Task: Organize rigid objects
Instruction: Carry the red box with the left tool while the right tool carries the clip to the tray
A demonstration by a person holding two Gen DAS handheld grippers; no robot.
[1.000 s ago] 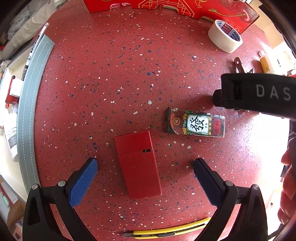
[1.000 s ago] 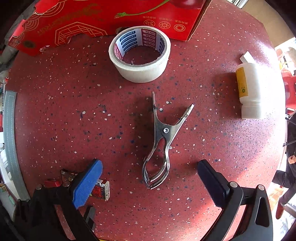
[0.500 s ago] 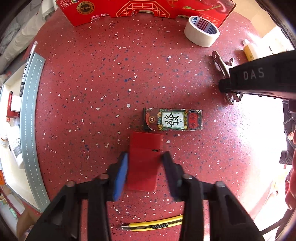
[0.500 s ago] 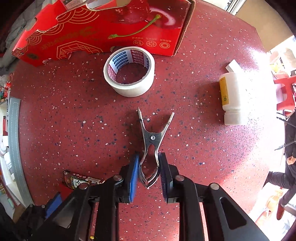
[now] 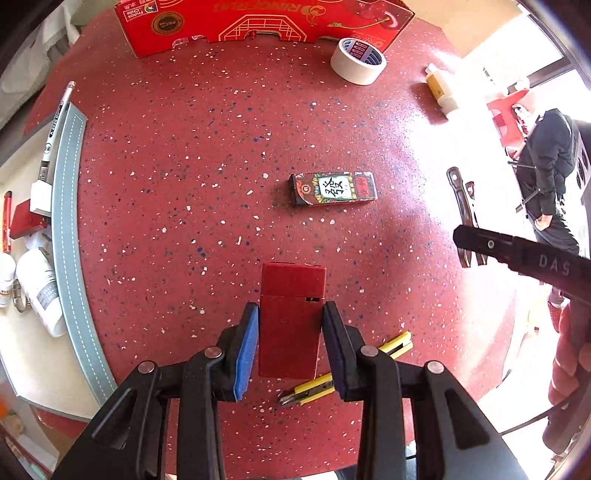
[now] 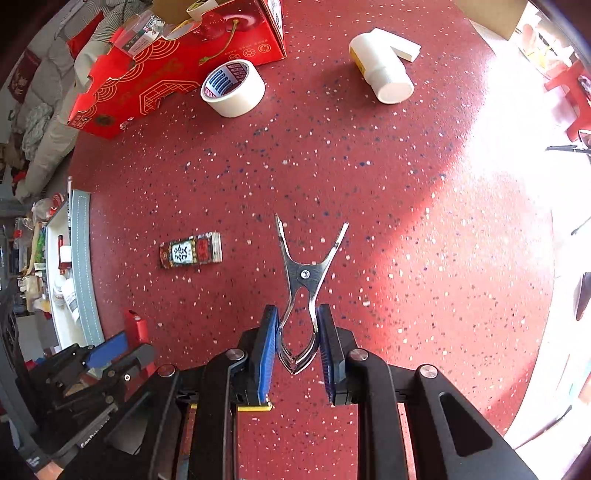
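A flat red box (image 5: 290,321) is clamped between the blue pads of my left gripper (image 5: 290,341), lifted above the red speckled table (image 5: 207,177). My right gripper (image 6: 298,343) is shut on the looped end of a metal spring clip (image 6: 304,280), which hangs off the table with its two prongs spread away from me. In the left wrist view that clip (image 5: 461,206) shows at the right, under the right gripper's black body. A printed card box (image 5: 333,188) lies flat mid-table. A yellow utility knife (image 5: 369,365) lies under my left fingers.
A red cherry carton (image 5: 266,22) stands at the far edge with a tape roll (image 5: 357,61) and a white bottle (image 5: 441,90) near it. A grey-edged tray (image 5: 66,229) with pens and bottles borders the left. A person in black (image 5: 550,162) stands beyond the right edge.
Both grippers closed from wide open, the left on the red box, the right on the clip. Both then lifted their objects off the table, and the right one shifted sideways.
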